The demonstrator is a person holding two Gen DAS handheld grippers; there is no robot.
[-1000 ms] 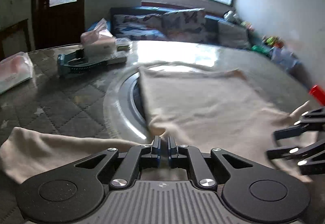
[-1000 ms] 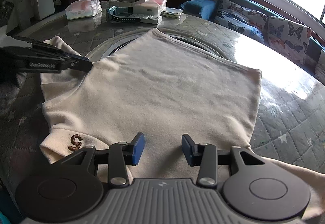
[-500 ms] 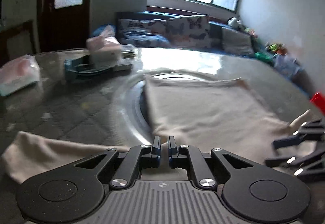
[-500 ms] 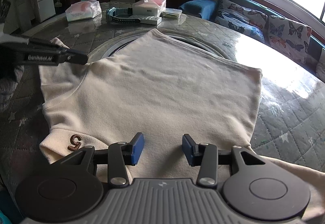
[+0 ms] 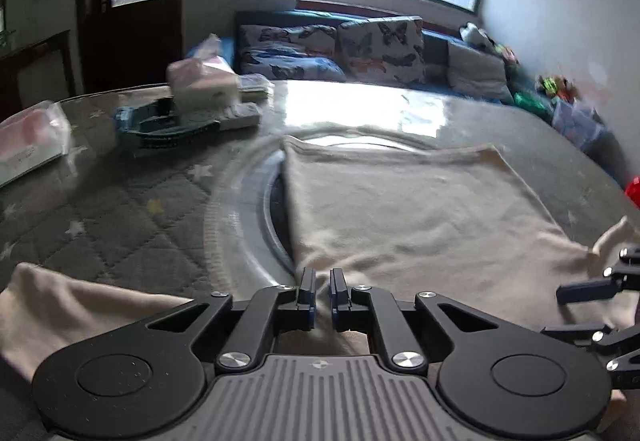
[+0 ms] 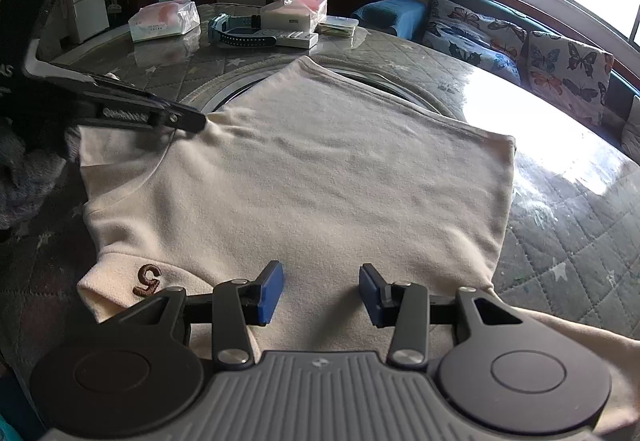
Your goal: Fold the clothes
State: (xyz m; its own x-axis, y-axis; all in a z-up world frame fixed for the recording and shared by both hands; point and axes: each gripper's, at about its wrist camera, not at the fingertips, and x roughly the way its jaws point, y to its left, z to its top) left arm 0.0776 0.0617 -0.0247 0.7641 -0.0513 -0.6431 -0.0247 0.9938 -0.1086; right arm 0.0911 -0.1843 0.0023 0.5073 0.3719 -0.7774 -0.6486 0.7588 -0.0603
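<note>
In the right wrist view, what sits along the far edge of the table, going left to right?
Tissue pack in plastic wrap → blue watch-like strap → open white tissue box → small flat container.

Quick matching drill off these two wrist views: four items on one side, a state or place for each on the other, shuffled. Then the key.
Items
1. left gripper
2. right gripper
3. cream garment
4. tissue box

States or places
A. spread flat on the round table
B. jaws wide apart, nothing pinched between them
C. at the table's far edge, by the blue strap
D. jaws nearly together at the fabric's left shoulder

Pairs: 1-D, 2-B, 3-A, 4-C
</note>
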